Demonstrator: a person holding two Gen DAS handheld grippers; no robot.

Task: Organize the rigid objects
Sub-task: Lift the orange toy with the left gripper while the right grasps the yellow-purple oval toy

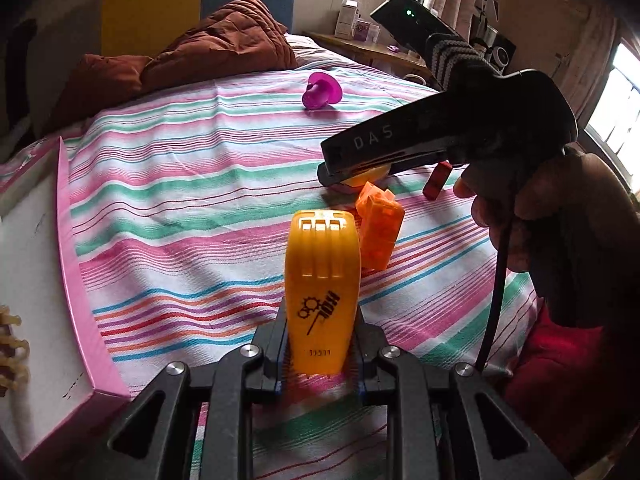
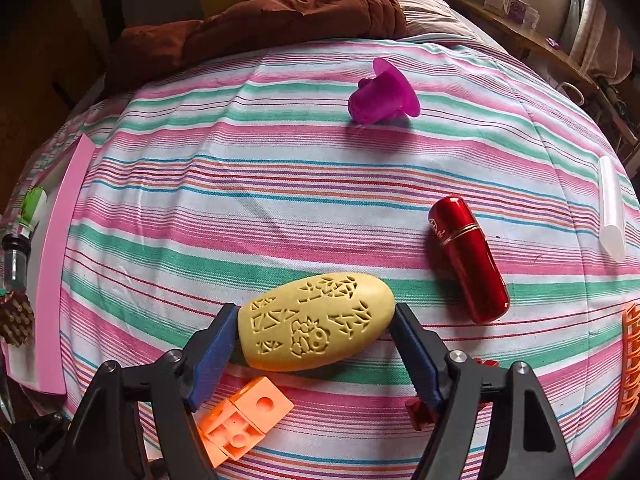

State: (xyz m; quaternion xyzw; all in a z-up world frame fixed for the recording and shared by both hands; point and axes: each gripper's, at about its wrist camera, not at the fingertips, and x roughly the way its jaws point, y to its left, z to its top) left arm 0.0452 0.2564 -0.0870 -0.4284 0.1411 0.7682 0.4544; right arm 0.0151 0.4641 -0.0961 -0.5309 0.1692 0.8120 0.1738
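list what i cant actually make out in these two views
- Left wrist view: the pink-rimmed white box is cut by the left edge, so its contents are mostly unseen.
- Left wrist view: the right gripper covers the yellow carved oval almost fully.
- Right wrist view: the orange lattice piece is cut by the right edge.

Both grippers are black with silver screws and blue finger pads (image 2: 214, 354); the right gripper (image 1: 352, 168) bears "DAS" lettering, a black cable, a bare-skinned hand (image 1: 532, 216).
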